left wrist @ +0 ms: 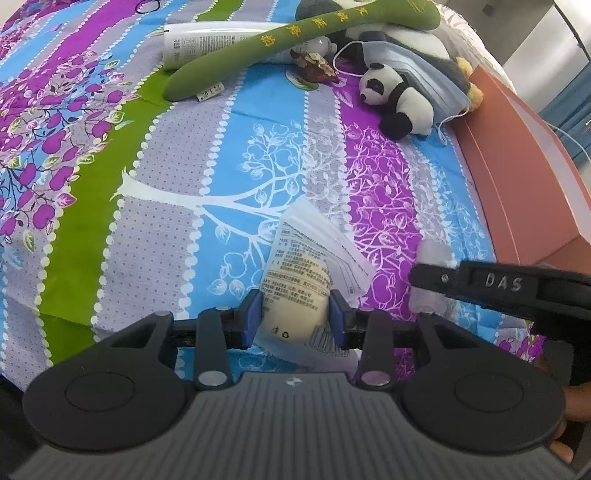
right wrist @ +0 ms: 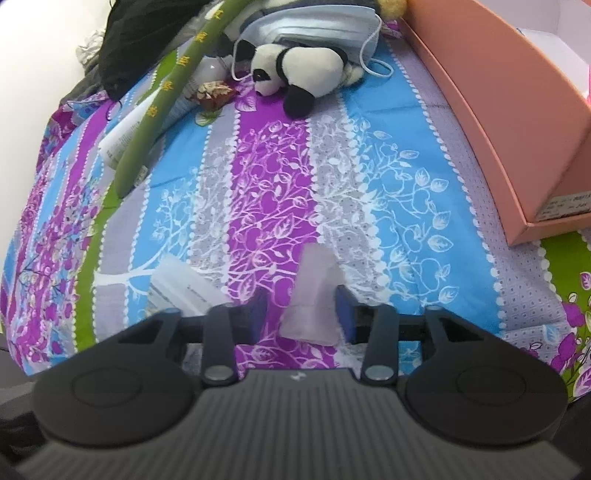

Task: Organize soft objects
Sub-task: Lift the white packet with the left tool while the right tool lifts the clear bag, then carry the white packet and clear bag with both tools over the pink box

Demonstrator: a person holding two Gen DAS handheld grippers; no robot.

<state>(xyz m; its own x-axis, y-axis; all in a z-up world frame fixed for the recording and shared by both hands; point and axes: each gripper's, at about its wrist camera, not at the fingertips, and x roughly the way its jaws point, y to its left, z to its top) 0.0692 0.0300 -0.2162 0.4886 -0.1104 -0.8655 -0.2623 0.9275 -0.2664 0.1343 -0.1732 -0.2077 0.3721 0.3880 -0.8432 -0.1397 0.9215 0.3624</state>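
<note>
Step in hand: judged as getting two small packets off the patterned bedspread point(right wrist: 406, 177) and into the salmon-pink cardboard box point(right wrist: 517, 122) at the right.
Left gripper point(left wrist: 294, 314): its blue pads are clamped on a pale cream, rounded soft item sealed in a clear printed plastic wrapper point(left wrist: 295, 291); the wrapper's loose flap fans out ahead of the fingers.
Right gripper point(right wrist: 301, 310): its pads stand apart around a small translucent frosted plastic packet point(right wrist: 314, 295) lying on the bedspread; the right pad is close against it, the left pad shows a clear gap, so no grip yet.
Doing it well: centre the right fingers over the translucent packet, bring both pads onto it low and press firmly enough that thin film does not slip out.
Left hold: keep it steady; squeezing harder would likely deform the soft item.
Still waiting: plush panda toy point(right wrist: 295, 70), blue pleated face masks point(right wrist: 314, 26) and long green stuffed stick with yellow lettering point(left wrist: 295, 40) lie at the far end, well apart from both grippers.
</note>
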